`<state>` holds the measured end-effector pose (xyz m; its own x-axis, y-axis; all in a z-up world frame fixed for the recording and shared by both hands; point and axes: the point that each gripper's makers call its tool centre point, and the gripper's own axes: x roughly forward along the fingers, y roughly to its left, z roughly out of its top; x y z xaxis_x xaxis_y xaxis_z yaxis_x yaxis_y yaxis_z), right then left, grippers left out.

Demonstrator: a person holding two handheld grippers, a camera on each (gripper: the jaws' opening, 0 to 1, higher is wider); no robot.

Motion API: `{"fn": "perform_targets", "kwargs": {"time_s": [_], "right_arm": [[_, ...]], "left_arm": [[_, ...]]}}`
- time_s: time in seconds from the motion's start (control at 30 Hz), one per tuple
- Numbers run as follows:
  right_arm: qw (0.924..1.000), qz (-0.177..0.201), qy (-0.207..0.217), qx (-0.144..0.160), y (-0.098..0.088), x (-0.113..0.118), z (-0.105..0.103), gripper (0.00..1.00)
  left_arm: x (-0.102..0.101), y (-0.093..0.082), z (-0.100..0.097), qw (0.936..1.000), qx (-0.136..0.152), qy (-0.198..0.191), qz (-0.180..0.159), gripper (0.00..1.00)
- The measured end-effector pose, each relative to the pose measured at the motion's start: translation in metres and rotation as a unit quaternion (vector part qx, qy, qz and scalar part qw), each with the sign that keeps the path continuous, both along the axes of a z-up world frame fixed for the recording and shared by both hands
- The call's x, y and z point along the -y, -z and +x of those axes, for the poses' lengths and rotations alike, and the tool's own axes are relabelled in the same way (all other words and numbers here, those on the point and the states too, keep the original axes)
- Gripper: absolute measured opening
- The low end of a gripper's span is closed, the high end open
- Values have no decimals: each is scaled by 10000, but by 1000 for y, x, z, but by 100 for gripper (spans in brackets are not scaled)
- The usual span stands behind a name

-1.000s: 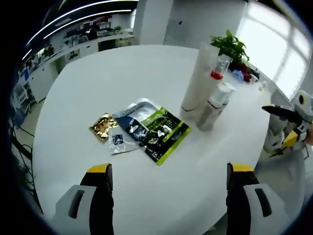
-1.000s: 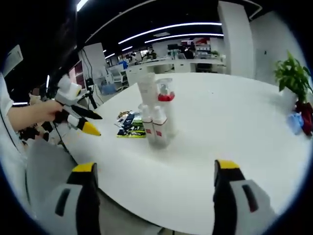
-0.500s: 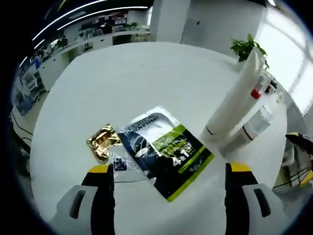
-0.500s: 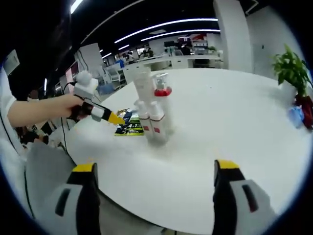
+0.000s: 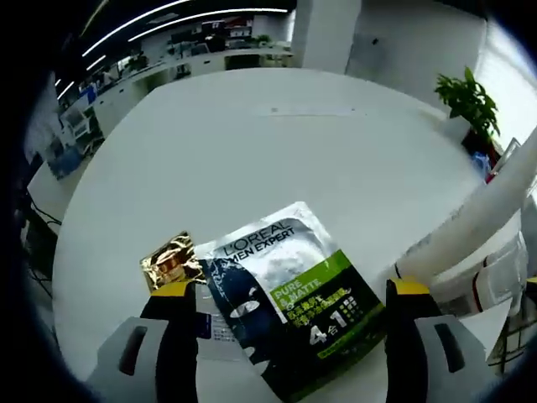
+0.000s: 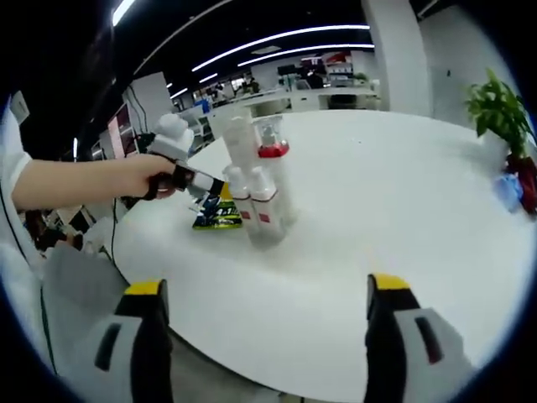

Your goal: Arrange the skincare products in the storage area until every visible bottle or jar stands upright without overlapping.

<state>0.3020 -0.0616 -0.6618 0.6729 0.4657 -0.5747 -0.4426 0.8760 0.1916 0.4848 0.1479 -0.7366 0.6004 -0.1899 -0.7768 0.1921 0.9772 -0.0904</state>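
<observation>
On the round white table (image 6: pixel 403 252) a cluster stands upright: a tall white tube (image 6: pixel 237 141), a pump bottle with a red collar (image 6: pixel 273 168) and two small white bottles with red bands (image 6: pixel 263 206). Flat beside them lie a black-and-green sachet (image 5: pixel 289 294), a gold sachet (image 5: pixel 170 259) and a small white sachet (image 5: pixel 213 324). My left gripper (image 5: pixel 290 290) hangs open just over the black-and-green sachet, jaws either side of it. In the right gripper view a hand (image 6: pixel 138 176) holds the left gripper (image 6: pixel 211 186) beside the bottles. My right gripper (image 6: pixel 266 285) is open, back from the table edge.
A potted plant (image 6: pixel 495 105) and a blue item (image 6: pixel 509 190) sit at the table's far right edge. In the left gripper view the tall white tube (image 5: pixel 491 214) leans across the right side, close to my right jaw. Office desks lie beyond the table.
My left gripper has moved forward and down toward the sachets, which now sit between its jaws. The right gripper has held still.
</observation>
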Motion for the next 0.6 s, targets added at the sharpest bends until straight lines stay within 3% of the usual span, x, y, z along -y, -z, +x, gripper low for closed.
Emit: {"fn": "perform_targets", "kwargs": {"time_s": [0.17, 0.4, 0.6], "right_arm": [[10000, 6, 23, -46, 2, 1, 1, 98], [10000, 10, 54, -65, 3, 3, 3, 98], [10000, 21, 36, -74, 4, 1, 3, 98]], "left_arm": [[-2, 7, 5, 9992, 84, -175, 336, 92], [-2, 20, 1, 9986, -80, -122, 513, 90], [-4, 20, 0, 9987, -90, 25, 510, 91]]}}
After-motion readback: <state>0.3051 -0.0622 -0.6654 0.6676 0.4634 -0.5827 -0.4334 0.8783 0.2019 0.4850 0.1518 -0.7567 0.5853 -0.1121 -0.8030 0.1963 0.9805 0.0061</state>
